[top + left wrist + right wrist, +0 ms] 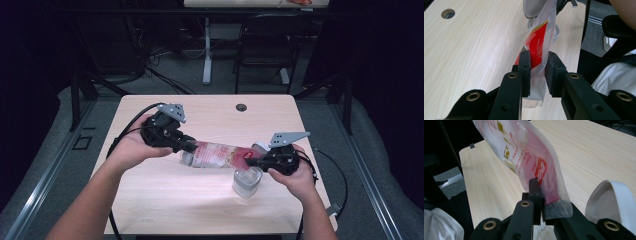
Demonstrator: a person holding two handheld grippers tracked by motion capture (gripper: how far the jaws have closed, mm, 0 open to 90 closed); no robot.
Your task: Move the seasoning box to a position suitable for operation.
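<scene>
Dark room, chairs at twelve o'clock behind a pale wood table (150,200). Near the table's middle a red-printed plastic pouch (215,155) hangs stretched between two claws. The left gripper (192,146) pinches its nine o'clock end, pads pressed on the film; the right gripper (252,161) clamps the three o'clock end, nearly shut. Below, at five o'clock from the pouch, stands a clear cup (246,183). The pouch looks light, limp and slick; best gripped at the sealed edges, where the film is flat and unlikely to tear.
</scene>
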